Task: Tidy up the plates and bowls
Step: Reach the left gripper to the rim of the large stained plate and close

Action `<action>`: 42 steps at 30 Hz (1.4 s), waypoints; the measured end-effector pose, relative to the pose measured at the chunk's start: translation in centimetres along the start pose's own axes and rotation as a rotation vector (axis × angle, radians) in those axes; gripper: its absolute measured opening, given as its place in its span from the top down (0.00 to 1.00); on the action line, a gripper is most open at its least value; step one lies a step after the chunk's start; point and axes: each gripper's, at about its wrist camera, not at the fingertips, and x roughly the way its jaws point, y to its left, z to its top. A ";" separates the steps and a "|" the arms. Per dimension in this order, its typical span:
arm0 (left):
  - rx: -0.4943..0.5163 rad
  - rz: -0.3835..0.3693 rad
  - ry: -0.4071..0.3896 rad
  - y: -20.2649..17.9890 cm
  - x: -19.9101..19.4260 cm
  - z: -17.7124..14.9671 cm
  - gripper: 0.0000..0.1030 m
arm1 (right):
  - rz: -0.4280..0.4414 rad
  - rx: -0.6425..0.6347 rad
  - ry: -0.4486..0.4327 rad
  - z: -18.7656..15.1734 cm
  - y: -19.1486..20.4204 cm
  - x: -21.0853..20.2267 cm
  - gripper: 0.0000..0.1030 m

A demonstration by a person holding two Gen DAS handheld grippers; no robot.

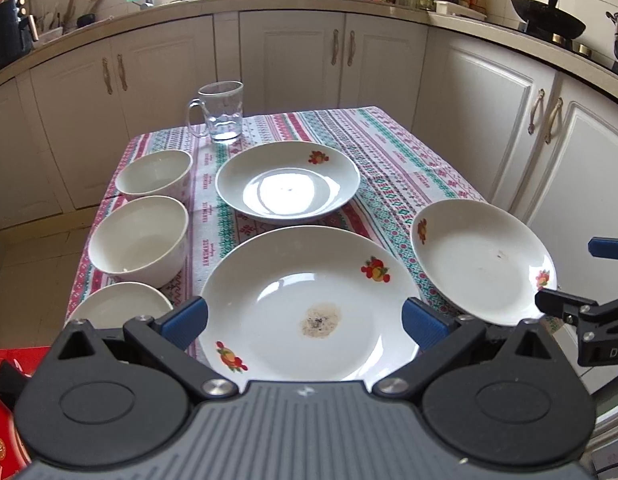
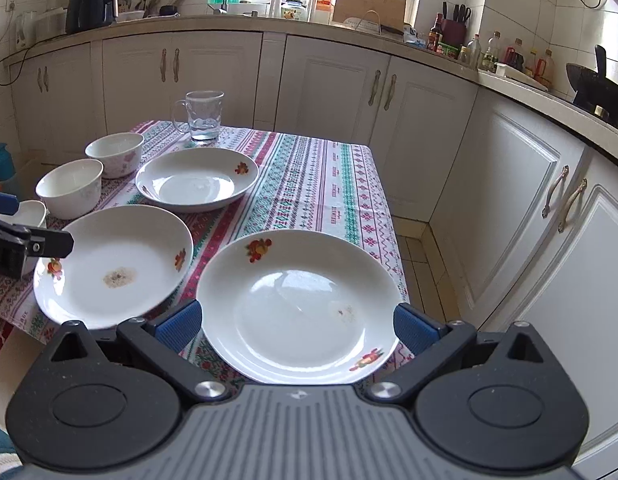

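Three white plates with fruit prints lie on the patterned tablecloth. The stained near plate (image 1: 309, 308) lies between the wide-open fingers of my left gripper (image 1: 305, 320); it also shows in the right wrist view (image 2: 113, 264). The right plate (image 2: 301, 304) lies between the open fingers of my right gripper (image 2: 297, 326), and shows in the left wrist view (image 1: 481, 260). The far plate (image 1: 287, 180) is behind. Three white bowls stand in a row at the left: far (image 1: 155, 174), middle (image 1: 139, 240), near (image 1: 119, 306). Neither gripper holds anything.
A glass mug (image 1: 221, 112) stands at the table's (image 1: 393, 152) far edge. White kitchen cabinets (image 1: 293, 60) ring the table, with a cluttered counter above. A red box (image 1: 5, 400) sits at lower left. The right gripper's finger (image 1: 573, 308) shows at the left view's right edge.
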 end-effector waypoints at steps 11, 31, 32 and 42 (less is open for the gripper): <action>0.054 -0.018 -0.022 -1.1 2.0 1.4 0.01 | 0.068 -0.012 0.086 -3.5 -1.4 2.6 0.00; 0.238 -0.152 0.100 -5.0 6.5 4.1 0.01 | 0.158 -0.013 0.150 -3.7 -2.3 8.4 0.00; 0.244 -0.157 0.105 -5.2 6.7 4.1 0.01 | 0.163 -0.016 0.150 -3.7 -2.3 8.4 0.00; 0.334 -0.229 0.138 -7.4 8.3 5.6 0.01 | 0.153 0.000 0.093 -4.4 -2.3 8.3 0.00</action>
